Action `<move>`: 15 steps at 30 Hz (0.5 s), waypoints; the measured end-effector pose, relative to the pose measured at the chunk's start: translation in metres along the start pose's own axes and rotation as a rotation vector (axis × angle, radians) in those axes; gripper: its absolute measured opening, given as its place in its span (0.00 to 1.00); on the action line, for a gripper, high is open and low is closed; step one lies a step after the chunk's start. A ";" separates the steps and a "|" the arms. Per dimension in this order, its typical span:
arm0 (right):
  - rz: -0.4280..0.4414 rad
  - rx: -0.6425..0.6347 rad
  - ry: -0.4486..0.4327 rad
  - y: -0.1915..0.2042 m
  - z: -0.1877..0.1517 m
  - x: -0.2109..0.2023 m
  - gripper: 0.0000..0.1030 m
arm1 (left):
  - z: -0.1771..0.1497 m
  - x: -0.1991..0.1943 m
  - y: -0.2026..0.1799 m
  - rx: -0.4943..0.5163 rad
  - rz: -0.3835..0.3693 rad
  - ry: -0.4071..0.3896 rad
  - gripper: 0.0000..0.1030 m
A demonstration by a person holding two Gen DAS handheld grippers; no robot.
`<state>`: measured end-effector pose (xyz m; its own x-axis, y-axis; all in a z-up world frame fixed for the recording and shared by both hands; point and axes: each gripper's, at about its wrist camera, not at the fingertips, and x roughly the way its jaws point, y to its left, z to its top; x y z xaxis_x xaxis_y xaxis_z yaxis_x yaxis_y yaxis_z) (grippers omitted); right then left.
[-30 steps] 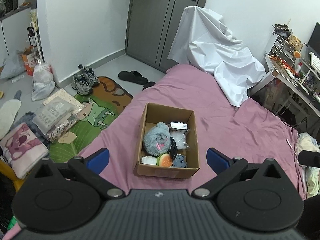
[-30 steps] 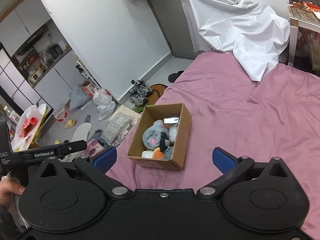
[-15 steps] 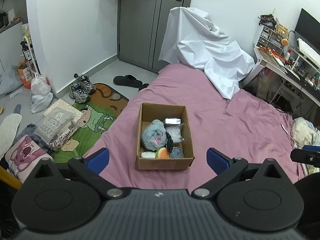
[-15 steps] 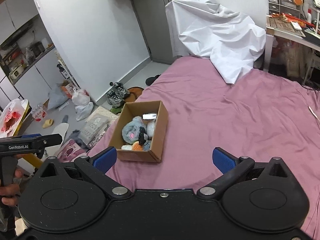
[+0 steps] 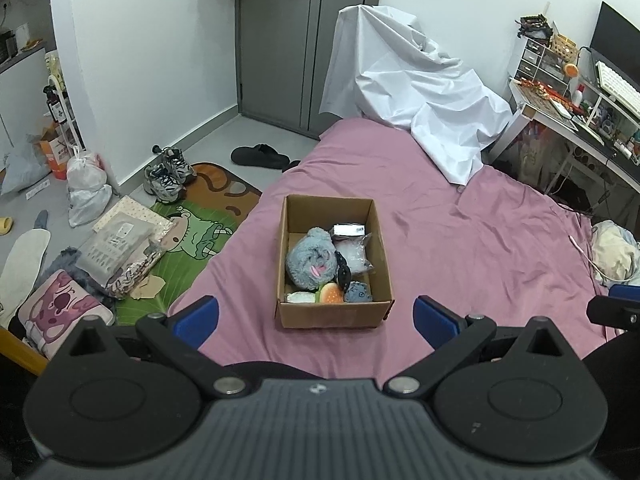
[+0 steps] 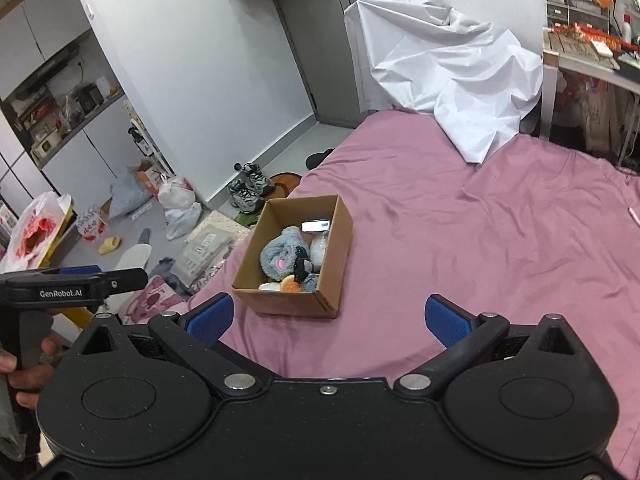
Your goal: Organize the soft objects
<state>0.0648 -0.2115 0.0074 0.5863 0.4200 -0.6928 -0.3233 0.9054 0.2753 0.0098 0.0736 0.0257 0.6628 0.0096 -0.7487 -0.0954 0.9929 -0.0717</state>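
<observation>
An open cardboard box (image 5: 382,248) (image 6: 340,256) sits on the pink bedspread (image 5: 480,248) (image 6: 500,240). Inside lie a grey-blue plush (image 5: 310,260) (image 6: 280,254), a burger-shaped soft toy (image 5: 332,293) (image 6: 290,284), a small blue plush (image 5: 358,292), a clear bag (image 5: 352,252) and a black item. My left gripper (image 5: 316,318) hovers open just short of the box's near wall, nothing between its blue pads. My right gripper (image 6: 328,318) is open too, near the box's near right corner. In the right wrist view the left gripper (image 6: 72,282) shows at far left, held by a hand (image 6: 24,376).
A white sheet (image 5: 408,92) drapes over something at the bed's far end. A cluttered desk (image 5: 572,100) stands on the right. Left of the bed the floor holds a cartoon mat (image 5: 192,232), sneakers (image 5: 168,174), slippers, bags and packages. A grey door (image 5: 308,40) is behind.
Both cameras have tilted up and drawn back slightly, so the box sits more centred and more of the door and desk shows. Both grippers stay open.
</observation>
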 end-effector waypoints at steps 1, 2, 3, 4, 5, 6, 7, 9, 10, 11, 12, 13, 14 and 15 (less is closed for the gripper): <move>0.003 0.005 0.003 -0.001 0.000 0.001 1.00 | 0.000 0.000 0.000 0.001 0.000 0.000 1.00; 0.004 0.009 0.004 -0.001 0.000 0.001 1.00 | 0.000 0.000 0.000 0.003 -0.001 -0.001 1.00; 0.007 0.015 0.006 -0.002 0.000 0.001 1.00 | 0.001 0.000 0.000 0.003 -0.002 0.000 1.00; 0.011 0.021 0.007 -0.003 0.000 0.002 1.00 | 0.000 0.000 0.000 0.003 -0.001 -0.001 1.00; 0.017 0.026 0.006 -0.004 -0.001 0.002 1.00 | 0.001 0.000 0.000 0.003 -0.001 -0.001 1.00; 0.021 0.032 0.007 -0.005 -0.001 0.002 1.00 | 0.001 0.000 0.000 0.003 -0.001 0.000 1.00; 0.022 0.038 0.008 -0.006 -0.001 0.003 1.00 | 0.000 0.000 0.000 0.003 0.000 0.000 1.00; 0.028 0.044 0.010 -0.007 -0.001 0.003 1.00 | 0.000 0.000 0.000 0.004 -0.001 0.000 1.00; 0.032 0.045 0.012 -0.007 -0.002 0.003 1.00 | 0.001 0.001 -0.001 0.005 -0.002 0.001 1.00; 0.032 0.046 0.014 -0.008 -0.002 0.004 1.00 | 0.001 0.001 -0.002 0.005 -0.003 0.002 1.00; 0.031 0.046 0.016 -0.008 -0.002 0.004 1.00 | 0.002 0.002 -0.002 0.005 -0.006 0.002 1.00; 0.032 0.047 0.018 -0.009 -0.002 0.004 1.00 | 0.002 0.003 -0.002 0.005 -0.007 0.003 1.00; 0.032 0.047 0.020 -0.009 -0.002 0.004 1.00 | 0.002 0.003 -0.002 0.006 -0.007 0.004 1.00; 0.032 0.047 0.021 -0.009 -0.002 0.004 1.00 | 0.002 0.004 -0.003 0.007 -0.007 0.004 1.00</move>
<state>0.0689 -0.2176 0.0010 0.5604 0.4474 -0.6969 -0.3059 0.8938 0.3278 0.0143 0.0710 0.0248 0.6606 0.0021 -0.7507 -0.0859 0.9936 -0.0728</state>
